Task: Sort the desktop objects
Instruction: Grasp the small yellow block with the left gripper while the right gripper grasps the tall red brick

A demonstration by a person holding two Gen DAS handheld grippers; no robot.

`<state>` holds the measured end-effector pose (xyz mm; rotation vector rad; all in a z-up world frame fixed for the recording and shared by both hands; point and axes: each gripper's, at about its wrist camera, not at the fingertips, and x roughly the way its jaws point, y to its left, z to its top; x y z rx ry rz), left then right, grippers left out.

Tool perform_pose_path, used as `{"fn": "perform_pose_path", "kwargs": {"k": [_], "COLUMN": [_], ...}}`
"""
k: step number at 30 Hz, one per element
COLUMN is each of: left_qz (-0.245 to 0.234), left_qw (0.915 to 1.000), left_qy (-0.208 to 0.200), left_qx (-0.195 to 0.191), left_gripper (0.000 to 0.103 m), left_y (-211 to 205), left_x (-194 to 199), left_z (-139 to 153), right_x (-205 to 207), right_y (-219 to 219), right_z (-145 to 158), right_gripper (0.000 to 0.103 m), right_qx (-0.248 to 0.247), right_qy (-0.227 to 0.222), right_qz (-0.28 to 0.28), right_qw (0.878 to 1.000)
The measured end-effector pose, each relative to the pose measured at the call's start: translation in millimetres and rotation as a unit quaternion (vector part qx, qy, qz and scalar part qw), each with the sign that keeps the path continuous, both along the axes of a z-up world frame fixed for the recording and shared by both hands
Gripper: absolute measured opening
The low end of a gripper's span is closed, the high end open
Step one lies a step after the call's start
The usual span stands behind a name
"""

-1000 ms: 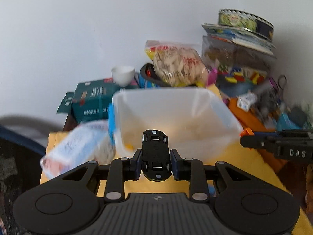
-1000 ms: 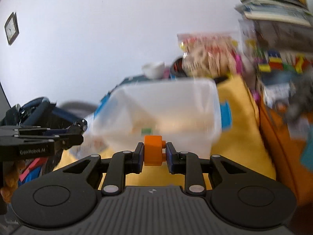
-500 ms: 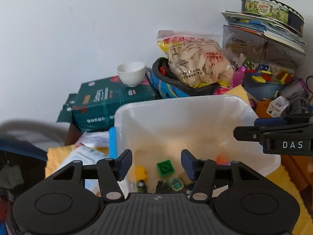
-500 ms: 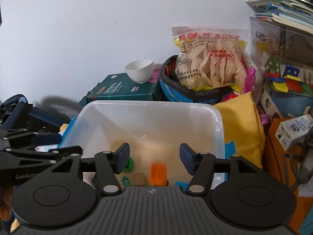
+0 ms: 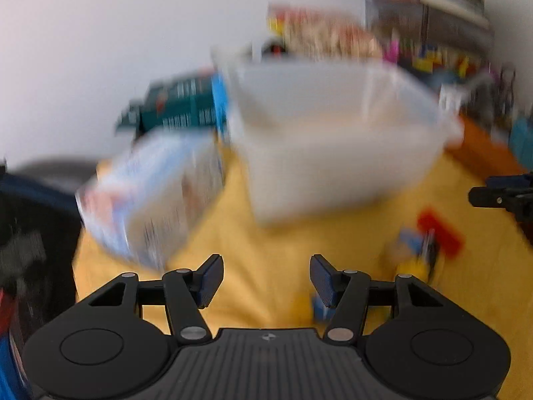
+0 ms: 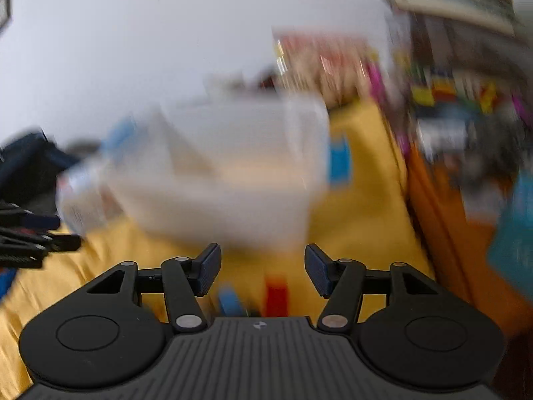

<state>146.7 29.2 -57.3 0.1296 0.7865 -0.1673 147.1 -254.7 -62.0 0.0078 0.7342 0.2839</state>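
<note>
Now we look over a yellow cloth (image 5: 266, 266) that covers the desk, and both views are smeared by motion, so fine detail is lost.

Ahead of both tongs stands a translucent bin (image 5: 333, 140), the largest thing here; we judge it to be the place where the sorted pieces go, set in the middle so that either hand can reach it. Left of the bin, as the left tongs see it, a pale packet (image 5: 150, 196) leans, with a dark green box (image 5: 180, 106) behind it. A snack bag (image 5: 326, 36) and a heap of clutter sit beyond the bin, against the wall.

Our left tongs (image 5: 266, 280) are released, jaws apart with only cloth between them. Our right tongs (image 6: 263, 268) are likewise released, nothing pressed by the pads.

Smaller things lie loose on the cloth near us. A red piece (image 5: 439, 233) and a blue and yellow one (image 5: 409, 253) lie ahead and to the right of the left tongs, short of the bin. In the right wrist view the red piece (image 6: 276, 295) and a blue piece (image 6: 230, 301) lie low between the jaws, close to the tongs' body; we cannot tell their shape. We judge these the next things to pick up.
</note>
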Motion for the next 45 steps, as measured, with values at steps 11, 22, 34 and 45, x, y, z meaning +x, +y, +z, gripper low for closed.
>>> {"fn": "perform_pose_path", "kwargs": {"k": [11,22,34,45], "left_qz": [0.004,-0.008,-0.008,-0.012], "left_qw": [0.9997,0.9993,0.9995,0.9994], "left_qy": [0.022,0.028,0.032,0.032], "left_qx": [0.013,0.024,0.0,0.001], "left_gripper": [0.055,0.025,0.018,0.018], "left_y": [-17.8,-32.8,-27.5,-28.2], "left_x": [0.4,11.2,7.1,2.9], "left_z": [-48.1,-64.9,-61.3,-58.2], "right_x": [-5.4,11.3,30.3,29.6], "right_y": [-0.7,16.9,18.8,12.8], "right_z": [-24.4,-44.1,-45.4,-55.2], "right_gripper": [0.051,0.05,0.028,0.027], "right_qx": [-0.02,-0.06,-0.021,-0.032], "right_qy": [0.026,0.027,0.03,0.051], "right_qz": [-0.007,0.008,-0.007,0.0], "right_qw": [0.999,0.998,0.999,0.998]}}
